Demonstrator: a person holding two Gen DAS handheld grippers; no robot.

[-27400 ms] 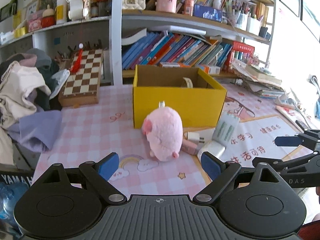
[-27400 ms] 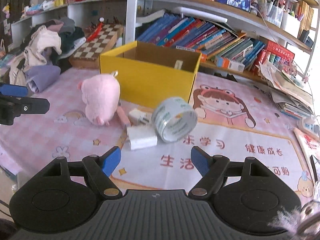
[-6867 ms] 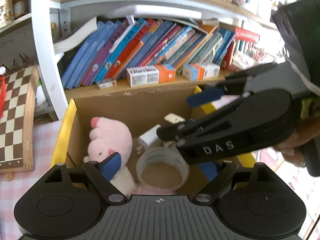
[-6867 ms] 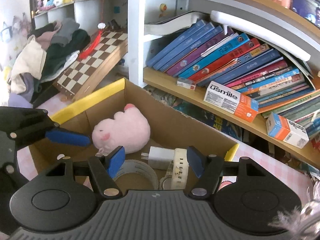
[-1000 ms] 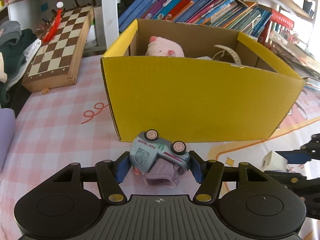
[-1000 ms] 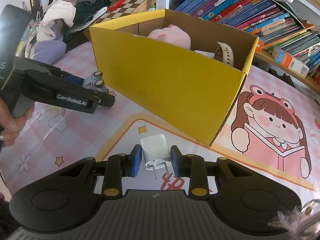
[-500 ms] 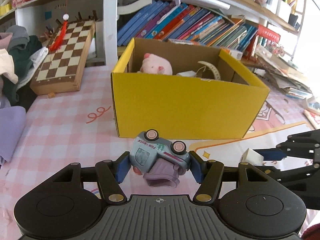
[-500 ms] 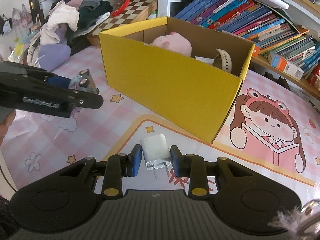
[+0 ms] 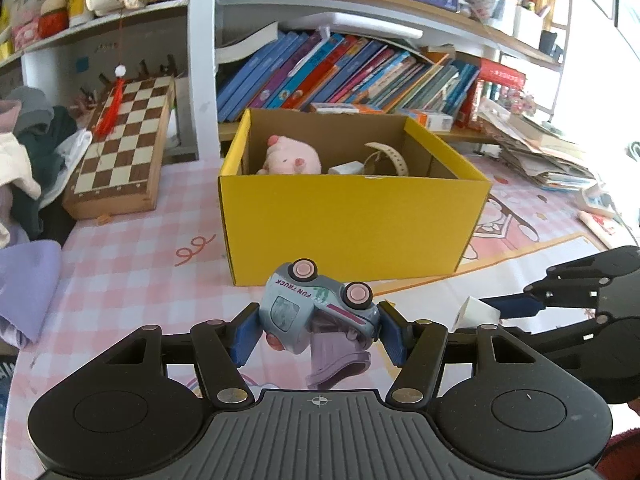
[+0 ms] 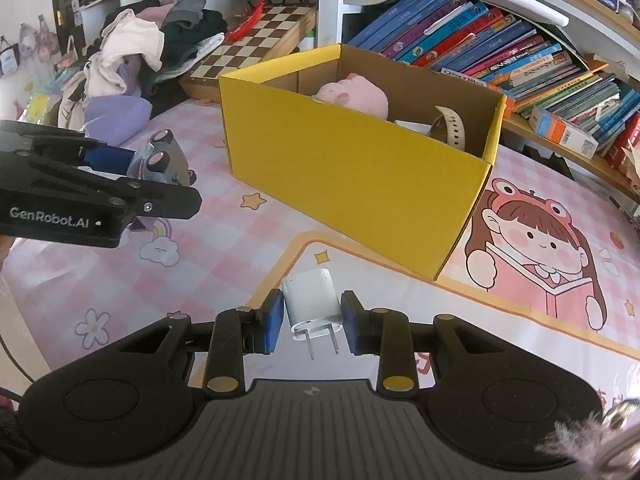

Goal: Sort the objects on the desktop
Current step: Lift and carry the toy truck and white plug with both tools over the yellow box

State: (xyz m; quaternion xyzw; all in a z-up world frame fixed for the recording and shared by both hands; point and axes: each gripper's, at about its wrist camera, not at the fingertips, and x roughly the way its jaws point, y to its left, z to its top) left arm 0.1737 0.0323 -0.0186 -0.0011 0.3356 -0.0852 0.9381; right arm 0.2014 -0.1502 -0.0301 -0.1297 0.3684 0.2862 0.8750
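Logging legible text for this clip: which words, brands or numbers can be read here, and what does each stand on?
"FUN TRUCK": on the toy truck clamped in the left gripper.
"GenRobot.AI": on the left gripper's arm, seen from the right wrist view.
Book spines, the small boxes on the shelf and the mat's red characters: too small or cut off to read.

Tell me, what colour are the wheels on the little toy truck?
Pink. The small grey-blue toy truck is held wheels-up; the left wrist view shows it best.
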